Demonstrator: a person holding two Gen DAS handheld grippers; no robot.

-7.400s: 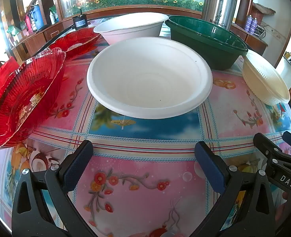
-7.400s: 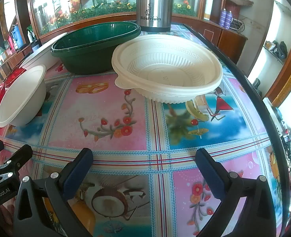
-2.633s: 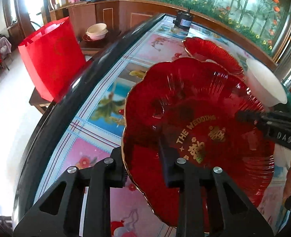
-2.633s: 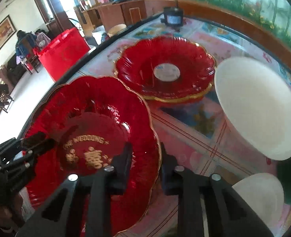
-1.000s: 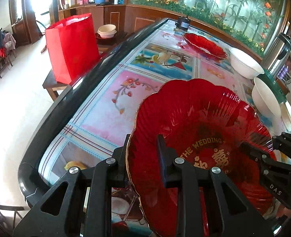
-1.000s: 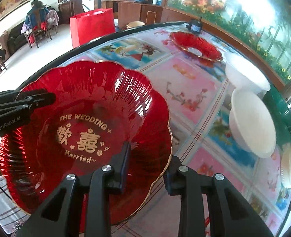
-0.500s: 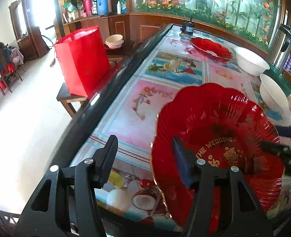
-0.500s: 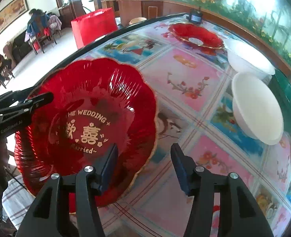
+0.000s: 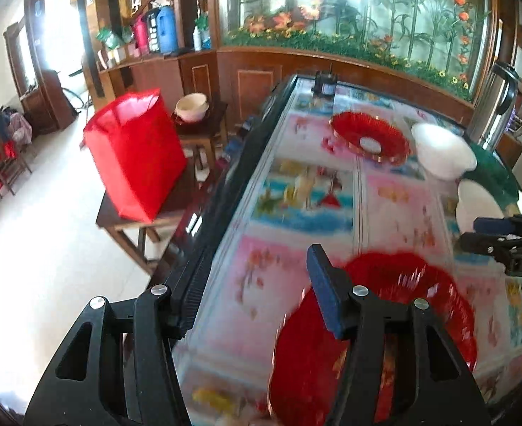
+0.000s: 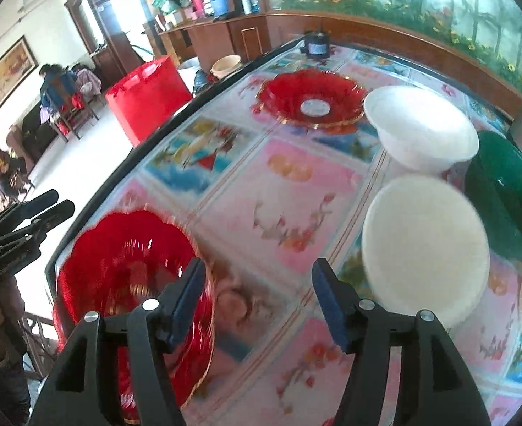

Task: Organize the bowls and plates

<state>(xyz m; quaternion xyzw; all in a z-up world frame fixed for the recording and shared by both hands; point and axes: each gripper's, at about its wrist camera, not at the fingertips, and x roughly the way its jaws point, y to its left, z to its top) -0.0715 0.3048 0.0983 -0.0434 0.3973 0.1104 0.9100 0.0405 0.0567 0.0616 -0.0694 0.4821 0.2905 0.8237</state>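
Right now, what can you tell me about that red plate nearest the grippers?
The near red plate is a translucent, ribbed dish with a scalloped, gold-edged rim, plastic or glass by its look. It lies flat at the table's near corner, blurred by camera motion. Neither gripper grips it: the left gripper's and right gripper's jaws stand apart above it, the right's opening.

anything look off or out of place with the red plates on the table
The near red plate lies at the table's corner, right by its dark edge, while the far red plate sits alone well up the table. Both are blurred, but neither looks broken or spilled. Both grippers are clear of them.
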